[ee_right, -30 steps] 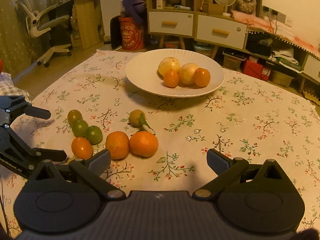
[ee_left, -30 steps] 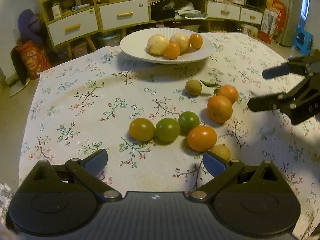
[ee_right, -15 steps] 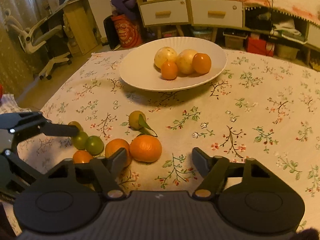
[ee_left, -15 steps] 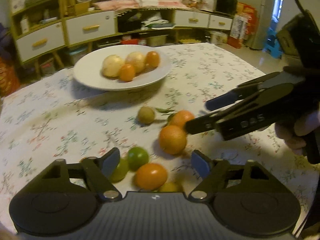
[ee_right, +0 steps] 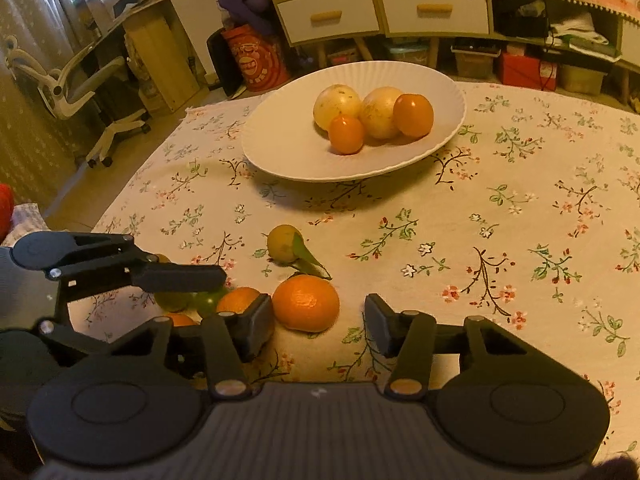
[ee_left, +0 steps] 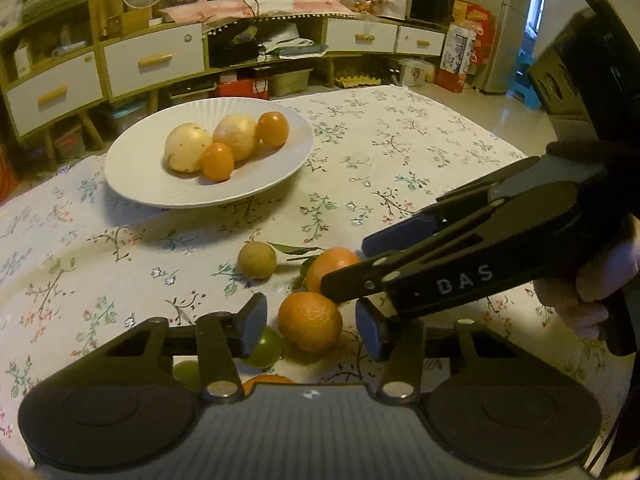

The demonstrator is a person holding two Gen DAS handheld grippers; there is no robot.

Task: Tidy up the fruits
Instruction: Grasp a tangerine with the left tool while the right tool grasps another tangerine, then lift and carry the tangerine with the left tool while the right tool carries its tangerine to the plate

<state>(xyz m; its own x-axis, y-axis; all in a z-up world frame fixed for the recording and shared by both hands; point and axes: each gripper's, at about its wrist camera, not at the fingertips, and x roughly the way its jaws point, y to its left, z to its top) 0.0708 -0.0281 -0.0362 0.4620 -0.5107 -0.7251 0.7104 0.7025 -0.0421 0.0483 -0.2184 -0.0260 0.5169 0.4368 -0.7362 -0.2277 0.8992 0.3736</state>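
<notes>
Left gripper (ee_left: 310, 324) open, jaws either side of an orange (ee_left: 310, 321) on the floral tablecloth (ee_left: 400, 152), pads not visibly touching it. Right gripper (ee_right: 319, 322) also open, straddling a second orange (ee_right: 306, 303), gap visible on both sides. In the left wrist view the right gripper (ee_left: 352, 266) comes in from the right, its fingers around that second orange (ee_left: 332, 266), which lies just behind the first. Green fruits (ee_left: 264, 346) sit just left of the near orange, partly hidden by the left finger; another orange fruit (ee_left: 266, 380) peeks out at the gripper body edge. In the right wrist view the left gripper finger (ee_right: 180, 276) lies over the green fruits (ee_right: 206, 302) and first orange (ee_right: 240, 298). Further back, a small yellow-green fruit (ee_right: 284, 242) with leaf (ee_right: 306, 258), apart from the oranges. Beyond, white plate (ee_right: 280, 148) holding two pale round fruits (ee_right: 338, 106) and two small orange fruits (ee_right: 413, 115), all touching. Cabinets with drawers (ee_right: 328, 16) behind the table; office chair (ee_right: 76, 88) far left.
</notes>
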